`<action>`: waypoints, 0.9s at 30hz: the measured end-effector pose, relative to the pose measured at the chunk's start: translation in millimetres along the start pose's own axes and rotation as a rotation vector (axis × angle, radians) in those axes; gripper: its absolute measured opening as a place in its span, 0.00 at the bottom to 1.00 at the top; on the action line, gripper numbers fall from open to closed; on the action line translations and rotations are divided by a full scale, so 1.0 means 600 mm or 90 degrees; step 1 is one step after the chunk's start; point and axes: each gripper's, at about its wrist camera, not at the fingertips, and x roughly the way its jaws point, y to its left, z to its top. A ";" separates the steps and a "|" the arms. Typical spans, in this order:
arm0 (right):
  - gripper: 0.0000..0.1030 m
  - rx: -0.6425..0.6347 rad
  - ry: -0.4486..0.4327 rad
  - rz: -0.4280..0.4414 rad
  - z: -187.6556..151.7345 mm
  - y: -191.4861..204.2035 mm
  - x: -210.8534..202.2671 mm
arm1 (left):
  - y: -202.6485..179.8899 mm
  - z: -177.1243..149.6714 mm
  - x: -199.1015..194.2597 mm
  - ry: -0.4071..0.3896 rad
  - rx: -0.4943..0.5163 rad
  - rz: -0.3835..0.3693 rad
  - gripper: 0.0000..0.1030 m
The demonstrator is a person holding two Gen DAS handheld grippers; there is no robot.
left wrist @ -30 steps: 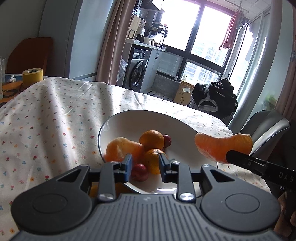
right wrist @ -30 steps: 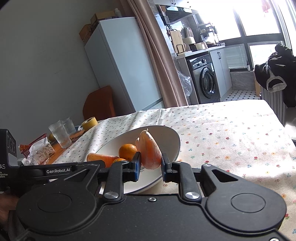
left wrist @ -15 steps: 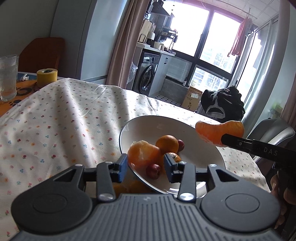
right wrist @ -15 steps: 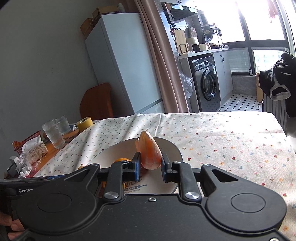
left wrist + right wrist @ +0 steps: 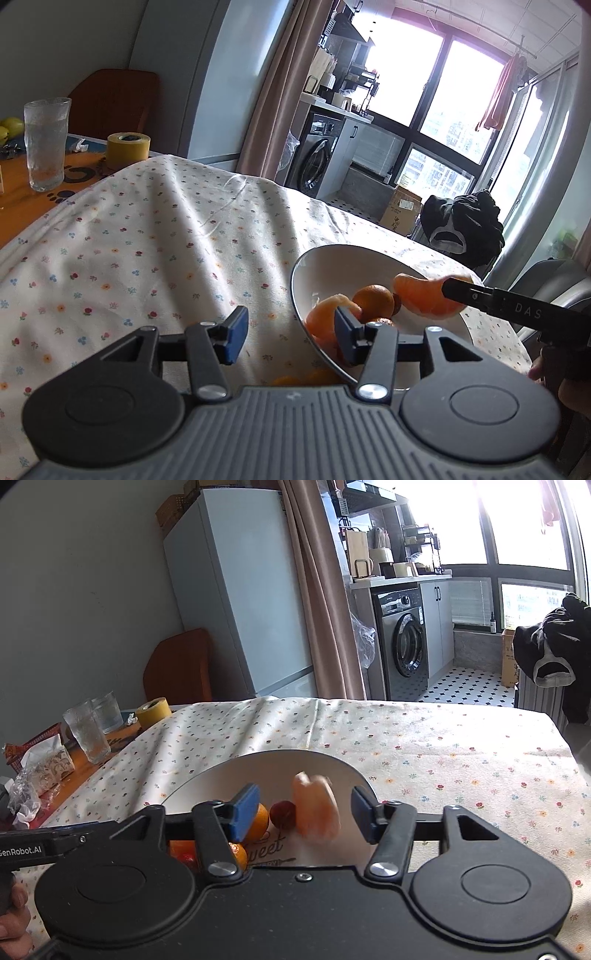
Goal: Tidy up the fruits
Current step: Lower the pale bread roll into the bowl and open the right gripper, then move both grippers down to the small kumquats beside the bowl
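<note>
Grippers, nearest item. Left gripper (image 5: 287, 334): jaws spread wide, holding nothing, its right pad over the near rim of the bowl (image 5: 306, 266). Right gripper (image 5: 302, 814): jaws wide apart; the peeled tangerine half (image 5: 316, 806) sits blurred between the pads, touching neither in the right wrist view, apparently dropping free. In the left wrist view the same piece appears at the tip of the right gripper, above the bowl; whether contact remains there I cannot tell.

Bowl contents: whole small orange (image 5: 373, 301), another peeled tangerine piece (image 5: 327, 317) by the near wall, small red fruit (image 5: 282, 814), further orange pieces lower down.

Progress, as judged: most fruit is gathered in the bowl; the tangerine half is landing; something orange shows outside the near rim, unidentifiable.

Beyond: flowered tablecloth (image 5: 147, 236), drinking glass (image 5: 46, 142), yellow tape roll (image 5: 127, 149), washing machine (image 5: 404, 650).
</note>
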 end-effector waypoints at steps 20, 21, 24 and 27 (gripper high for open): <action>0.68 0.010 0.012 0.016 -0.030 0.033 -0.073 | 0.022 -0.014 -0.050 -0.009 -0.001 -0.004 0.62; 0.68 0.010 0.012 0.018 -0.031 0.034 -0.076 | 0.023 -0.015 -0.052 -0.008 -0.002 -0.004 0.62; 0.69 0.011 0.009 0.025 -0.033 0.041 -0.084 | 0.023 -0.018 -0.060 -0.009 -0.001 -0.003 0.62; 0.70 0.011 0.006 0.035 -0.034 0.048 -0.093 | 0.021 -0.020 -0.072 -0.014 0.002 -0.002 0.62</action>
